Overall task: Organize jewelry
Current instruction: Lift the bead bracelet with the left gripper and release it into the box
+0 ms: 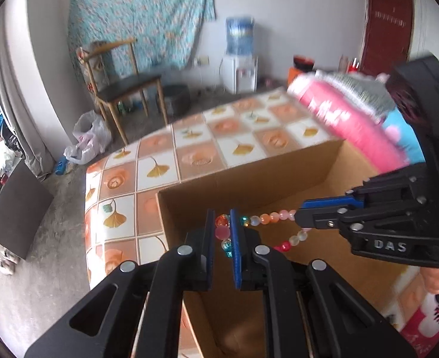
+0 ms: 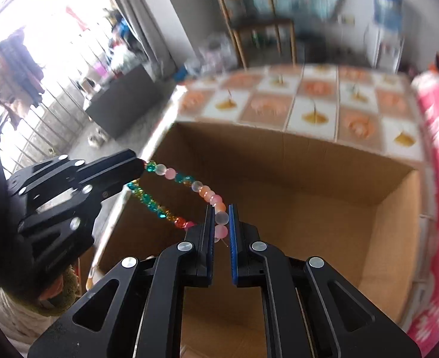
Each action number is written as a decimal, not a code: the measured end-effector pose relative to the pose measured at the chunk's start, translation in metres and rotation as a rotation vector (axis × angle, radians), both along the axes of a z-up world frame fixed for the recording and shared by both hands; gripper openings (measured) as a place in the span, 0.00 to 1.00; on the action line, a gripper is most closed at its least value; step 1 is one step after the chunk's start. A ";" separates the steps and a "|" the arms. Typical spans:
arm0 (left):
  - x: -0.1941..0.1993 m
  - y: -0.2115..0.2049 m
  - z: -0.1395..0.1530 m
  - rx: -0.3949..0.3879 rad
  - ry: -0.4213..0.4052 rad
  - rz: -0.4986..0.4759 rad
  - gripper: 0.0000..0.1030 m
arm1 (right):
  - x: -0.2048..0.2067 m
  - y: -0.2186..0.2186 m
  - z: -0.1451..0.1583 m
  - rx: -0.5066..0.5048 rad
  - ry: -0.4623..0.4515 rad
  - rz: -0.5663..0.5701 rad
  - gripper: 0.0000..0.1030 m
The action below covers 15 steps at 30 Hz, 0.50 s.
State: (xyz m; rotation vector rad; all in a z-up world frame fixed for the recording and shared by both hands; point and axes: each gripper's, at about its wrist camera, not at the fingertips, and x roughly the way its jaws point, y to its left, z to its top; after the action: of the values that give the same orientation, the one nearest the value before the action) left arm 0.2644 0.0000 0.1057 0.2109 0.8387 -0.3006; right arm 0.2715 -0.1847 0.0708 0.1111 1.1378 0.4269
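Observation:
A beaded bracelet (image 1: 267, 218) of pink, orange, white and teal beads hangs stretched between my two grippers, above an open cardboard box (image 1: 249, 179). My left gripper (image 1: 222, 232) is shut on one end of the loop, with red, pink and teal beads between its blue pads. My right gripper (image 1: 297, 217) comes in from the right and is shut on the other end. In the right wrist view the right gripper (image 2: 221, 223) pinches pale pink beads of the bracelet (image 2: 183, 179), and the left gripper (image 2: 140, 165) holds it at the left, over the box (image 2: 324, 208).
The box sits on a bed with a tiled orange-and-white leaf-pattern cover (image 1: 189, 146). Folded pink bedding (image 1: 353, 119) lies at the right. A wooden chair (image 1: 124, 83), a water dispenser (image 1: 239, 59) and a plastic bag (image 1: 88, 140) stand on the floor beyond.

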 end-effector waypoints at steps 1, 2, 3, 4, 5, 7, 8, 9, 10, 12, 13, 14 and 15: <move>0.013 -0.004 -0.010 0.023 0.036 -0.009 0.09 | 0.010 0.001 -0.009 0.001 0.039 0.003 0.07; 0.023 -0.006 -0.018 0.044 0.061 -0.008 0.09 | 0.017 0.001 -0.016 -0.002 0.068 0.002 0.07; 0.030 -0.009 -0.027 0.069 0.083 -0.009 0.09 | 0.029 0.004 -0.026 -0.010 0.104 0.010 0.07; 0.040 -0.013 -0.037 0.100 0.108 -0.010 0.09 | 0.040 0.006 -0.035 -0.010 0.133 0.015 0.07; 0.045 -0.013 -0.043 0.117 0.126 -0.008 0.09 | 0.049 0.008 -0.042 -0.013 0.155 0.015 0.07; 0.053 -0.014 -0.053 0.145 0.152 -0.005 0.09 | 0.066 0.010 -0.059 -0.023 0.188 0.023 0.07; 0.057 -0.014 -0.057 0.159 0.160 -0.003 0.09 | 0.072 0.012 -0.067 -0.027 0.209 0.025 0.07; 0.060 -0.014 -0.061 0.170 0.169 -0.001 0.10 | 0.075 0.013 -0.070 -0.030 0.223 0.022 0.07; 0.065 -0.015 -0.065 0.183 0.185 0.000 0.10 | 0.079 0.014 -0.075 -0.037 0.238 0.022 0.07; 0.068 -0.015 -0.070 0.196 0.209 -0.003 0.10 | 0.081 0.017 -0.080 -0.044 0.265 0.025 0.12; 0.069 -0.016 -0.071 0.198 0.214 -0.004 0.10 | 0.081 0.017 -0.081 -0.047 0.267 0.019 0.12; 0.069 -0.015 -0.070 0.201 0.210 -0.005 0.11 | 0.080 0.016 -0.081 -0.056 0.263 0.017 0.15; 0.069 -0.016 -0.069 0.209 0.203 -0.005 0.12 | 0.078 0.016 -0.080 -0.067 0.252 0.014 0.21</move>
State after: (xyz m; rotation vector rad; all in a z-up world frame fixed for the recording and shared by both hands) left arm 0.3330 -0.0156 0.0363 0.3818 1.0718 -0.2415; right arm 0.3500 -0.1688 -0.0087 0.1005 1.4004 0.3941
